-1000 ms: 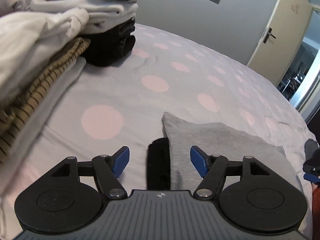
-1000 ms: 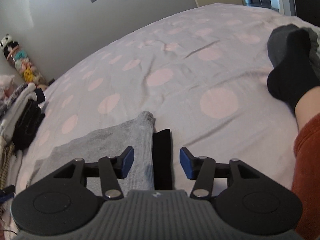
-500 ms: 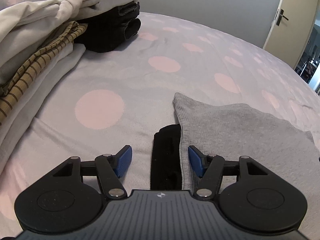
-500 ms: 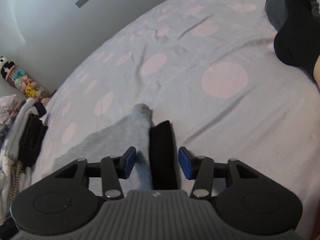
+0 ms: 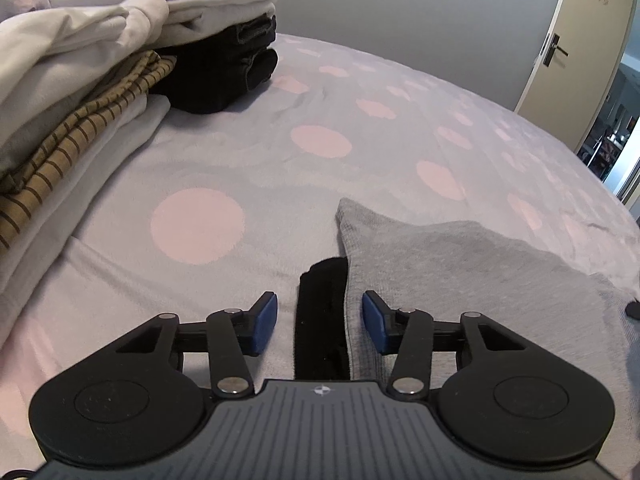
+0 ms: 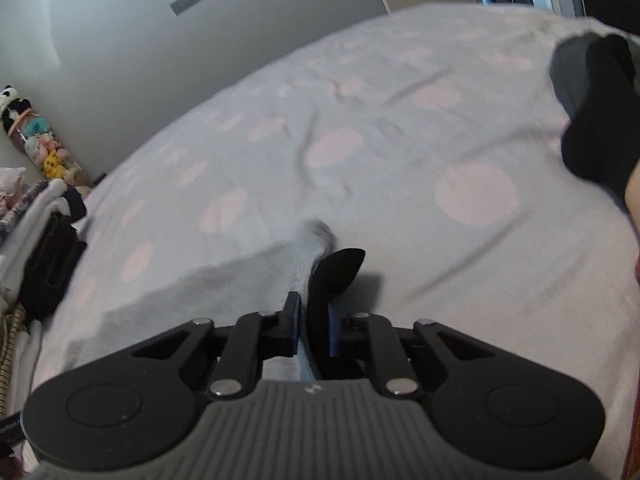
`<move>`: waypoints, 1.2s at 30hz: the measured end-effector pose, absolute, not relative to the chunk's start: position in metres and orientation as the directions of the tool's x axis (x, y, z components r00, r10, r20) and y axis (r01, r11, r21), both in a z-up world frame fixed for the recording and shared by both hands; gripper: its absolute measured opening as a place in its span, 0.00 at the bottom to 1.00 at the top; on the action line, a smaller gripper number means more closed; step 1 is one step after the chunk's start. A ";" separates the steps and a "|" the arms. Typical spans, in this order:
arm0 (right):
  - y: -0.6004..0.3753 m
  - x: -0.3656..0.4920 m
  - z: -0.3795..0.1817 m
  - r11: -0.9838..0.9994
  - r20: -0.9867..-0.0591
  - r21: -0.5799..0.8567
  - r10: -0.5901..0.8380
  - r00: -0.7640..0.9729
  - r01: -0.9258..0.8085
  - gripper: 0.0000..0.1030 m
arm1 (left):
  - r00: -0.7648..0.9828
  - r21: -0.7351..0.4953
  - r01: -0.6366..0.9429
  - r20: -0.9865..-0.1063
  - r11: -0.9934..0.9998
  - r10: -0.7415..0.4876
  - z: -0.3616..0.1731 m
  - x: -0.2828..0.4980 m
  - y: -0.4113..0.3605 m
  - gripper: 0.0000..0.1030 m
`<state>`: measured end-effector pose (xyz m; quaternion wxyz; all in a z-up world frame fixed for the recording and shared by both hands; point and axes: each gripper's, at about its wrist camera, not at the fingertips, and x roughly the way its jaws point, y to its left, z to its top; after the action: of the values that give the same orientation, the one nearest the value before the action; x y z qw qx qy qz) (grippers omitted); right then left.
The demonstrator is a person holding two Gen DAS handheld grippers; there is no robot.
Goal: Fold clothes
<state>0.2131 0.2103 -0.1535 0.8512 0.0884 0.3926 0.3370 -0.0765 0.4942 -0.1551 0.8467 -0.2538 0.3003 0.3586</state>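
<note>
Closing on the grey garment (image 6: 224, 292) edge, right gripper (image 6: 314, 330) jaws pinch it; left gripper (image 5: 319, 322) jaws closing, untouching.

Bedsheet (image 5: 248, 168): showing pale lilac with pink dots.
Garment (image 5: 460, 256): showing light grey, with a black band (image 5: 320, 312) along its edge.
Gripper pads (image 5: 266, 322): showing blue on black arms.
Clothes pile (image 5: 120, 40): showing white, black, and an olive piece (image 5: 80, 128) with dark stripes.
Sock (image 6: 596, 120): showing black.
Door (image 5: 576, 32): showing cream.
</note>
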 end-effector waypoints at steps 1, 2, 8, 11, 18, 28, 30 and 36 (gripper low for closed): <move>0.215 0.209 -0.147 0.751 -0.600 0.416 0.650 0.466 -0.512 0.15 | 0.568 -0.220 -0.758 -0.685 0.614 0.456 -0.152 -0.079 0.494 0.53; 0.220 0.204 -0.142 0.746 -0.591 0.414 0.656 0.469 -0.521 0.15 | 0.573 -0.226 -0.757 -0.680 0.613 0.457 -0.149 -0.081 0.494 0.53; 0.259 0.171 -0.122 0.709 -0.556 0.416 0.694 0.458 -0.570 0.15 | 0.623 -0.314 -0.747 -0.639 0.585 0.452 -0.133 -0.098 0.501 0.53; 0.279 0.153 -0.117 0.683 -0.550 0.420 0.715 0.431 -0.597 0.14 | 0.649 -0.365 -0.733 -0.629 0.574 0.428 -0.130 -0.103 0.507 0.40; 0.326 0.110 -0.110 0.604 -0.537 0.449 0.771 0.342 -0.658 0.14 | 0.683 -0.430 -0.708 -0.618 0.560 0.388 -0.132 -0.110 0.511 0.28; 0.391 0.049 -0.123 0.482 -0.536 0.486 0.823 0.187 -0.729 0.14 | 0.667 -0.401 -0.720 -0.626 0.566 0.405 -0.135 -0.142 0.512 0.27; 0.401 0.037 -0.127 0.461 -0.542 0.483 0.825 0.160 -0.744 0.14 | 0.672 -0.414 -0.717 -0.623 0.561 0.400 -0.135 -0.144 0.514 0.27; 0.425 0.022 -0.147 0.445 -0.585 0.467 0.803 0.110 -0.764 0.15 | 0.674 -0.412 -0.714 -0.622 0.565 0.399 -0.136 -0.146 0.514 0.27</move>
<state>0.0217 0.4250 -0.1470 0.7445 0.0237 0.4099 0.5264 -0.1464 0.5139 -0.1355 0.8523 -0.3328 0.2372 0.3266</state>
